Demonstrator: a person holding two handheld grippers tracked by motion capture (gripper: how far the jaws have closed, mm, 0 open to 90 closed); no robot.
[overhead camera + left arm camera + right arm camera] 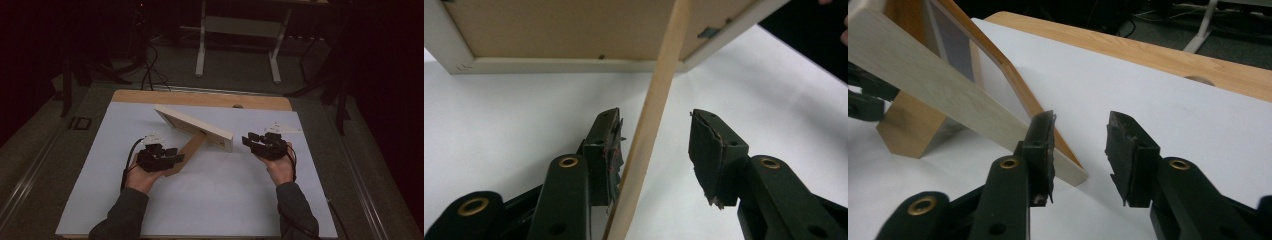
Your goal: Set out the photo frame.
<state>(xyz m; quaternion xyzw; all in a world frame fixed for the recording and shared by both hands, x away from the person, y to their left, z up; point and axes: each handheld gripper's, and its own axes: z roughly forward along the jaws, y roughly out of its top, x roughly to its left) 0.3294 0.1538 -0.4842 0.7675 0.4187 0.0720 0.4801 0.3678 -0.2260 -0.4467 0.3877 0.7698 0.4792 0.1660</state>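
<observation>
High view, centre of the frame: one frame [194, 126] stands tilted on a white sheet [200, 200] over a wooden table [200, 98], one brown strut [186, 151] propping it from behind, with two grippers either side. Dim light blurs the room beyond and hides detail in both black grippers. In the left gripper view the frame [574, 35] is cut off at the top edge and its front is hidden; the strut [649, 125] runs up between the parted jaws of the left gripper [656, 150], touching or nearly touching the left-hand pad, the other pad well clear, so nothing is clamped. In the right gripper view the right gripper [1080, 155] is likewise wide apart and empty, its left-hand jaw overlapping the frame's [938, 85] lower corner; contact there cannot be told. The left gripper [175, 156] lies at the strut's foot, the right gripper [250, 142] just right of the frame's end.
</observation>
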